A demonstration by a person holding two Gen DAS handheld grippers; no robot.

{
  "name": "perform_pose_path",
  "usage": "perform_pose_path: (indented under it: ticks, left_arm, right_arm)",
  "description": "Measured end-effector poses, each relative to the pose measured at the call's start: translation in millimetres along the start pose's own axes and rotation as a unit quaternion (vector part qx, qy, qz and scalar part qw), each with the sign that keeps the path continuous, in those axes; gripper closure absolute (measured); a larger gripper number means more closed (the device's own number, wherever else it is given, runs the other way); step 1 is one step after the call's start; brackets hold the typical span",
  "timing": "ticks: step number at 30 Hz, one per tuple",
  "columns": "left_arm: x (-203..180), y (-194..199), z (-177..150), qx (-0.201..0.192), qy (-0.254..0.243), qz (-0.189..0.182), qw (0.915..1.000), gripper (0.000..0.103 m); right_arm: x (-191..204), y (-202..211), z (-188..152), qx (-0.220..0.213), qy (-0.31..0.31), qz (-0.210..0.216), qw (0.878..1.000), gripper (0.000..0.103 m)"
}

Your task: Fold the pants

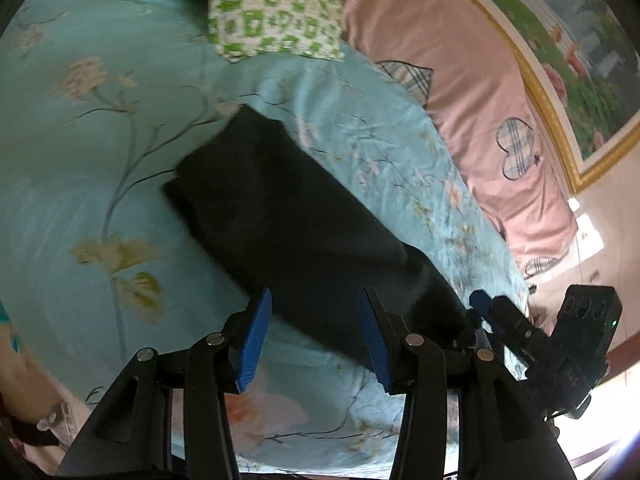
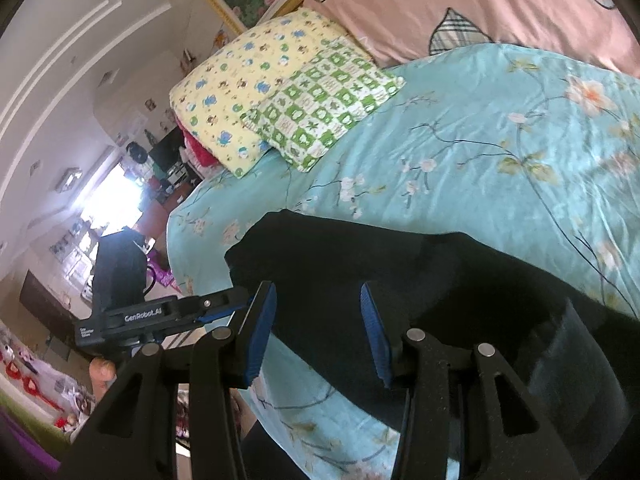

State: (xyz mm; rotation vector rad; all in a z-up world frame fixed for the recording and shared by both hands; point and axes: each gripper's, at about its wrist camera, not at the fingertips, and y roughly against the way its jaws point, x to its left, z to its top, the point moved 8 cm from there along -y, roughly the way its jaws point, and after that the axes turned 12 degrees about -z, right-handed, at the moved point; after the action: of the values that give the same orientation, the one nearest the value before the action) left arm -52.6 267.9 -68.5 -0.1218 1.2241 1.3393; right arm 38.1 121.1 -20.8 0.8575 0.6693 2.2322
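Note:
The black pants [image 1: 296, 216] lie folded in a long strip on the turquoise floral bedspread [image 1: 100, 184]. My left gripper [image 1: 314, 340] is open, its blue pads apart just above the near end of the pants, holding nothing. My right gripper [image 2: 318, 332] is open too, hovering over the near edge of the pants [image 2: 400, 276]. The right gripper also shows in the left wrist view [image 1: 500, 320] at the pants' right end, and the left gripper shows in the right wrist view [image 2: 192, 312] at the left.
A green checked pillow [image 1: 276, 8] and a yellow patterned pillow [image 2: 248, 92] lie at the far end of the bed. A pink blanket [image 1: 460, 92] runs along the wall side. The bed's edge [image 2: 180, 248] drops off to a cluttered room on the left.

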Motion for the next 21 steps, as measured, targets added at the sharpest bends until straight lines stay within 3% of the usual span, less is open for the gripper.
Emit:
perform_pose_path:
  ticks: [12, 21]
  left_arm:
    - [43, 13, 14, -0.023, 0.046, 0.032, 0.9982, 0.057]
    - [65, 5, 19, -0.021, 0.084, 0.031, 0.9958, 0.057]
  right_arm:
    - [28, -52, 30, 0.028, 0.044, 0.022, 0.998, 0.052]
    - [44, -96, 48, 0.058, 0.087, 0.03, 0.994, 0.052]
